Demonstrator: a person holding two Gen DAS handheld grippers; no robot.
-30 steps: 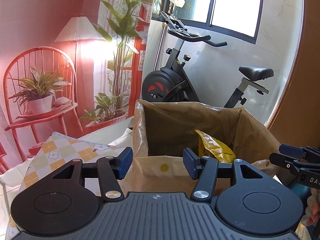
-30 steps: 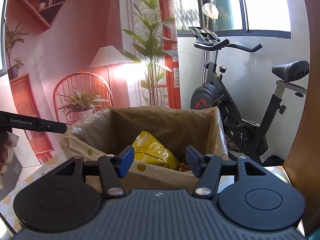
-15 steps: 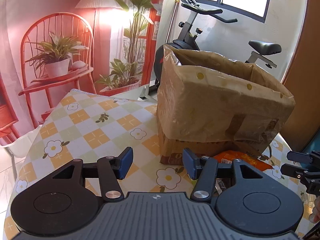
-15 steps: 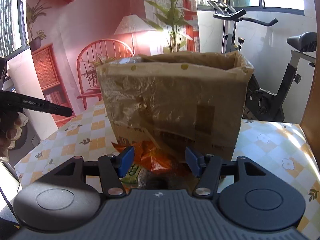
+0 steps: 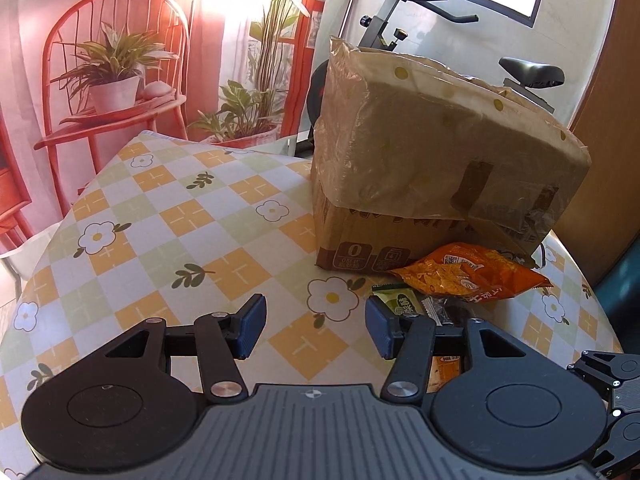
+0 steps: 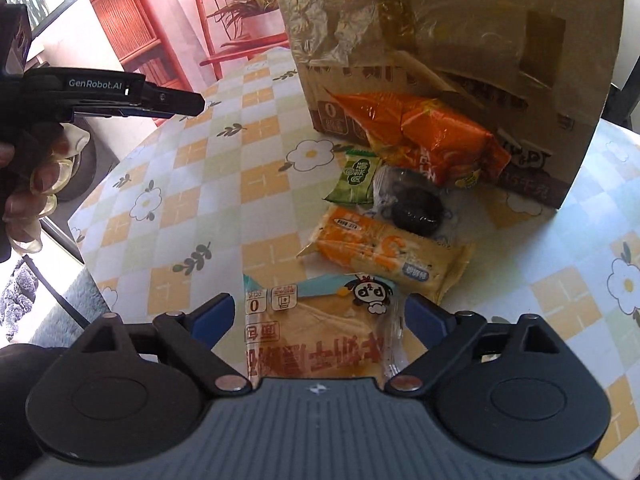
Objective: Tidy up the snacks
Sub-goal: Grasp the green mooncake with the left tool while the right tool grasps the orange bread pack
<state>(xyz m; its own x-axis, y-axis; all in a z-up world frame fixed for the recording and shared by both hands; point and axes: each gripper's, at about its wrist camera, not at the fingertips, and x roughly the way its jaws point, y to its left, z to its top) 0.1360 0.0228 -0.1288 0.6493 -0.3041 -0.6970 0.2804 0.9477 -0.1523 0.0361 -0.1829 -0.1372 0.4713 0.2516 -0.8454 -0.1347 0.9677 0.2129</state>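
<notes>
Five snack packets (image 6: 384,208) lie before the box (image 6: 460,40).

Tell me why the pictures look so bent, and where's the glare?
Left wrist view: fisheye lens bows the table edge, dark corners; window blown out white; sun lights the box. Right wrist view: glare streaks the box's plastic liner and the orange snack bag; the nearest packet looks slightly soft.

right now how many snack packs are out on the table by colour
orange: 2, bag and bar
green: 1, sachet
clear with dark snack: 1
clear with tan cake: 1
total: 5
</notes>
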